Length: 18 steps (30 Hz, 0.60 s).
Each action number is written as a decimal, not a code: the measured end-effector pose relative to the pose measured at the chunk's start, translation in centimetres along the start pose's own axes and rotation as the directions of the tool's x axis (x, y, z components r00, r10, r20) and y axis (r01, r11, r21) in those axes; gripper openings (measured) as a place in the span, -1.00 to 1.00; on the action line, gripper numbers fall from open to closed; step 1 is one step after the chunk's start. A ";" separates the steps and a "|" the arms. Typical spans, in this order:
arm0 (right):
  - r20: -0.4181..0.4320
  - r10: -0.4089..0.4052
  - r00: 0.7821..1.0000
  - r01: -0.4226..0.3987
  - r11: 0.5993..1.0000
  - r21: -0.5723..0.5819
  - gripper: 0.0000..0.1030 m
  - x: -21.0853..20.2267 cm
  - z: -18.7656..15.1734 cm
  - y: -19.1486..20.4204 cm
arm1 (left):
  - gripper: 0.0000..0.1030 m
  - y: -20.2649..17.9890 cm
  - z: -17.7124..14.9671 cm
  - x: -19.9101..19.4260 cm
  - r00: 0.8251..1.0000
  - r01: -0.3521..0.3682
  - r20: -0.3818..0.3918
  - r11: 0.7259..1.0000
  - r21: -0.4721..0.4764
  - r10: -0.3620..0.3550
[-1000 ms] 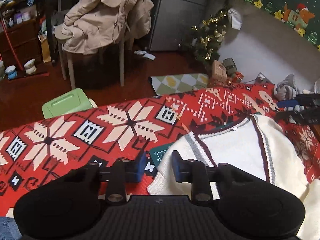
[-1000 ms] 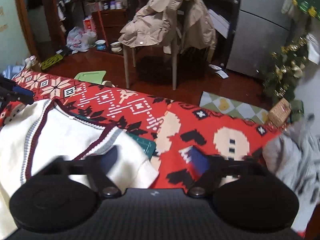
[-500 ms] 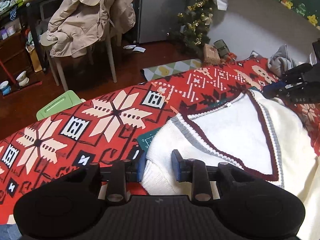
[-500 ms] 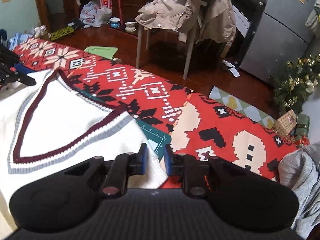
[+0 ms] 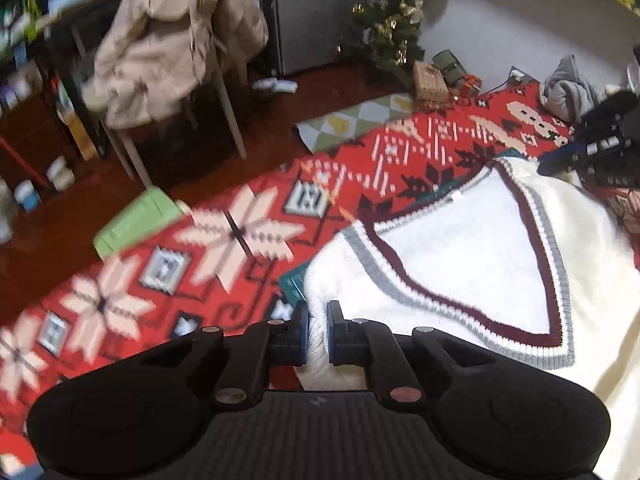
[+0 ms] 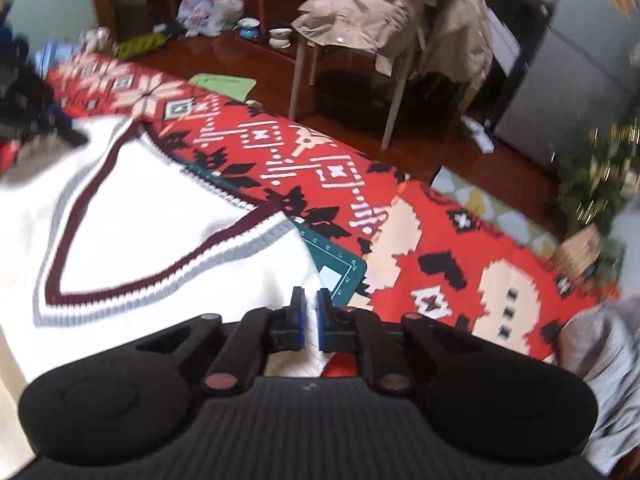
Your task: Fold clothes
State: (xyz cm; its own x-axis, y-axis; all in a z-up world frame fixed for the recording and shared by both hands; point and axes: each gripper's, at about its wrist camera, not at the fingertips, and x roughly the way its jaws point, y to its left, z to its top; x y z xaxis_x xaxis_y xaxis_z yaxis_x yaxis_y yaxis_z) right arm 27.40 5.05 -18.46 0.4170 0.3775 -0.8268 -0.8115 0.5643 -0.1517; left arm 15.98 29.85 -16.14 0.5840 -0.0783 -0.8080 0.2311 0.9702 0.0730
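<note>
Both grippers pinched on sweater shoulders

The left gripper [image 5: 317, 330] and right gripper [image 6: 309, 318], jaws just closing, clamped the white V-neck sweater [image 5: 472, 248] at its shoulders; the knit, spread on the red patterned blanket [image 6: 400, 216], appeared soft and light. Beyond stood a coat-draped chair [image 6: 400, 24], well clear.

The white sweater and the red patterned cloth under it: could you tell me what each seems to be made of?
The white sweater looks like a soft knit, probably wool or acrylic: ribbed maroon-and-grey neck trim, fuzzy matte inside. The red patterned cloth looks like a flat matte fabric, printed or woven; blur leaves that open.
</note>
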 end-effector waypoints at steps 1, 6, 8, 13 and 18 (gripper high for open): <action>0.015 -0.029 0.999 0.029 1.000 -0.009 -0.94 -0.3 0.4 -0.3 | -0.82 0.2 0.5 -0.4 1.000 -0.021 0.018 1.000 0.009 0.021; 0.079 -0.140 0.987 0.139 0.990 0.018 -0.95 -1.1 4.0 -3.3 | -0.82 2.3 3.9 -0.5 0.993 -0.092 0.075 0.995 -0.042 0.095; 0.089 -0.154 0.984 0.151 0.988 0.038 -0.94 -0.9 5.4 -4.2 | -0.81 2.7 4.7 0.6 0.993 -0.096 0.057 0.993 -0.063 0.100; 0.066 -0.156 0.985 0.149 0.983 0.106 -0.87 0.4 6.4 -5.0 | -0.54 2.9 4.5 2.1 0.992 -0.112 0.043 0.986 -0.123 0.118; 0.098 -0.128 0.987 0.109 0.978 0.178 -0.65 -1.5 5.7 -5.0 | -0.33 2.7 3.0 -0.2 0.991 -0.109 0.063 0.984 -0.139 0.119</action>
State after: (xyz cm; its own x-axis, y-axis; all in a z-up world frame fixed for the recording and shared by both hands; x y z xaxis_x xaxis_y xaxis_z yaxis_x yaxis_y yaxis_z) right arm 33.18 5.87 -13.39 0.5560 0.3723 -0.7431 -0.6750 0.7240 -0.1423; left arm 18.82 31.81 -14.03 0.6549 0.0234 -0.7553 0.0553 0.9954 0.0787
